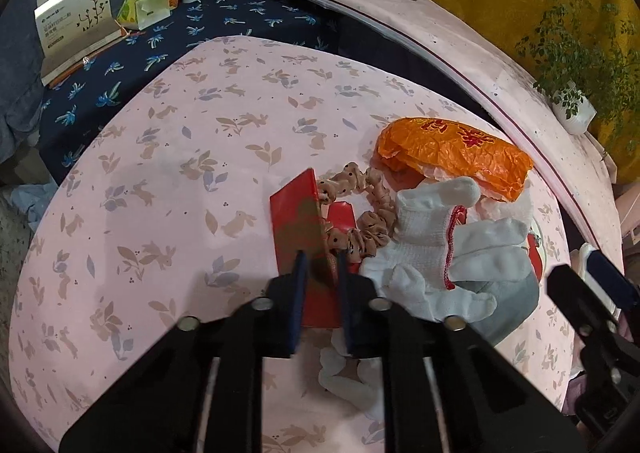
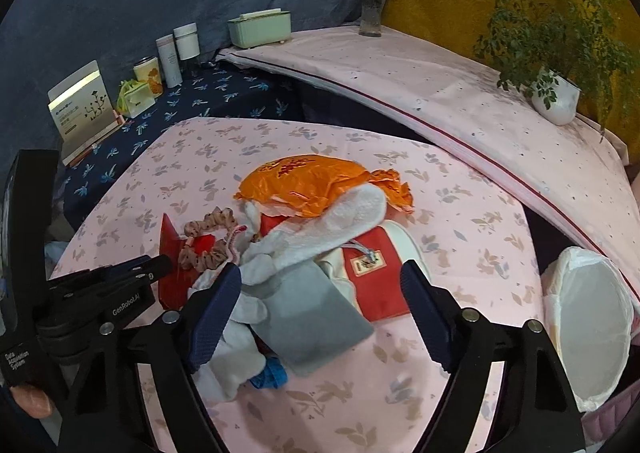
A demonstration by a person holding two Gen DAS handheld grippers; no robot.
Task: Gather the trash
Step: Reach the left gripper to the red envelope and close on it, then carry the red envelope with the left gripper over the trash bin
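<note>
A pile of clutter lies on the pink rabbit-print table (image 1: 160,157). My left gripper (image 1: 320,269) is shut on a red card packet (image 1: 296,221), holding its near edge. Beside it lie a spotted beige scrunchie (image 1: 360,229), a white knit glove (image 1: 440,253) and an orange plastic wrapper (image 1: 456,153). My right gripper (image 2: 320,293) is open and empty, its jaws on either side of the glove (image 2: 320,237), a grey cloth (image 2: 316,317) and a red pouch (image 2: 376,273). The wrapper (image 2: 312,181) lies beyond them. The left gripper (image 2: 160,265) shows at the left.
A white bag-lined bin (image 2: 592,333) stands at the right table edge. A blue scrap (image 2: 272,373) lies near the right gripper. A navy shelf (image 1: 224,25) holds a box, cups and bottles. A pink ledge (image 2: 440,93) carries a vase, a green box and a potted plant (image 2: 556,93).
</note>
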